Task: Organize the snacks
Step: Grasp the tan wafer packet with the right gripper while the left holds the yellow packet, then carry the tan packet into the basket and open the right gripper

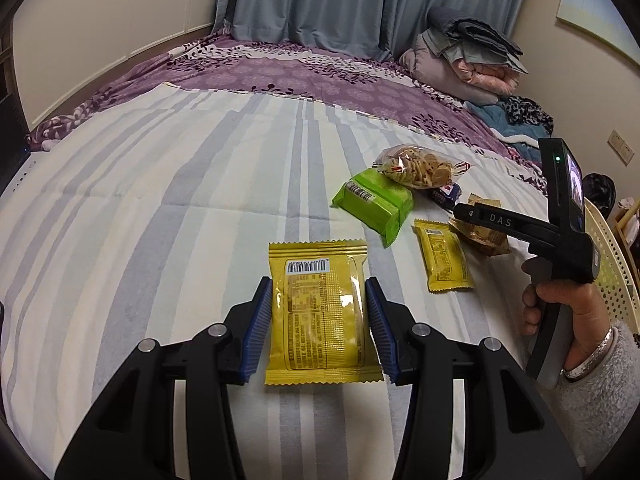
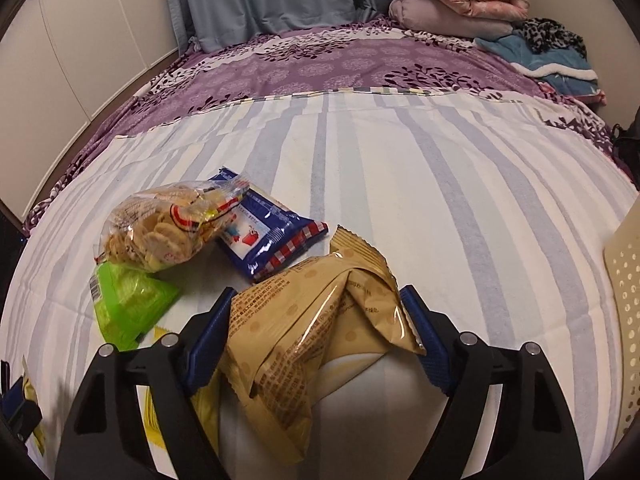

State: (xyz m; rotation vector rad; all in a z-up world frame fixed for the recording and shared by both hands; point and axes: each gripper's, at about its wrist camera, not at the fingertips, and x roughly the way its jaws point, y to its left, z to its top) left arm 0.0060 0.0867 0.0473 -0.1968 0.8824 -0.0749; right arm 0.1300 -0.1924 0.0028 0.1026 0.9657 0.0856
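Note:
My left gripper point(image 1: 319, 286) is shut on a yellow snack packet point(image 1: 320, 312), its blue pads pressing both long sides, just above the striped bed sheet point(image 1: 160, 200). My right gripper point(image 2: 316, 300) is shut on a crumpled tan snack packet point(image 2: 312, 332) and holds it off the sheet; from the left wrist view it shows over the tan packet point(image 1: 484, 236). On the sheet lie a second yellow packet point(image 1: 442, 256), a green packet point(image 1: 376, 202) point(image 2: 128, 304), a clear bag of round crackers point(image 1: 420, 166) point(image 2: 160, 228) and a blue packet point(image 2: 268, 228).
A cream perforated basket point(image 2: 626, 288) point(image 1: 612, 256) stands at the right edge of the bed. A purple floral cover point(image 1: 300, 72) lies beyond the sheet. Folded bedding point(image 1: 468, 56) is piled at the far right, by the blue curtains point(image 1: 320, 0).

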